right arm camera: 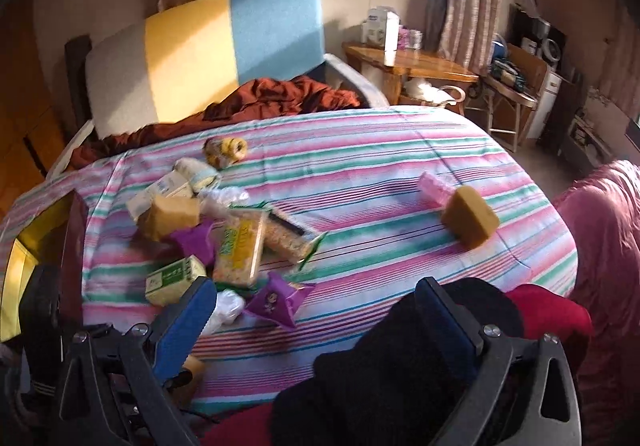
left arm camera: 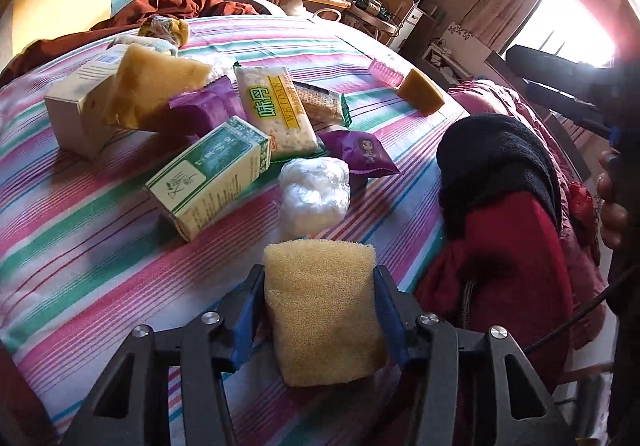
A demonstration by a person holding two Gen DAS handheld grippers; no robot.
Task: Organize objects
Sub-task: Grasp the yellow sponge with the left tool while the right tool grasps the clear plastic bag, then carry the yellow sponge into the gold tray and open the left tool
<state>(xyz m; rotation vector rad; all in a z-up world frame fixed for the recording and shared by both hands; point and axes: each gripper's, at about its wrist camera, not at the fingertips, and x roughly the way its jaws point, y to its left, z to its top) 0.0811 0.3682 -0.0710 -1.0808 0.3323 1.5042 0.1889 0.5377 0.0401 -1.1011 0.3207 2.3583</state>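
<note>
My left gripper [left arm camera: 320, 278] is shut on a yellow sponge [left arm camera: 322, 310], held just above the striped bedcover [left arm camera: 100, 238]. Ahead lies a pile: a green-and-cream carton [left arm camera: 208, 174], a white plastic wad [left arm camera: 314, 194], a purple snack packet [left arm camera: 362, 154], a WEIDAN cracker pack [left arm camera: 276, 110], a tan sponge block [left arm camera: 156, 90] and a white box [left arm camera: 76, 114]. My right gripper [right arm camera: 320, 310] is open and empty, low over the near edge. The pile sits to its left [right arm camera: 236, 250]. An orange sponge wedge [right arm camera: 470, 222] and a pink comb [right arm camera: 434, 186] lie apart at right.
Black and red clothes [left arm camera: 500, 182] are heaped at the bed's right edge, also under my right gripper [right arm camera: 400, 366]. A rust blanket [right arm camera: 280, 94] lies at the headboard. A wooden side table [right arm camera: 412, 62] stands beyond the bed. A pink quilt [right arm camera: 600, 246] is at right.
</note>
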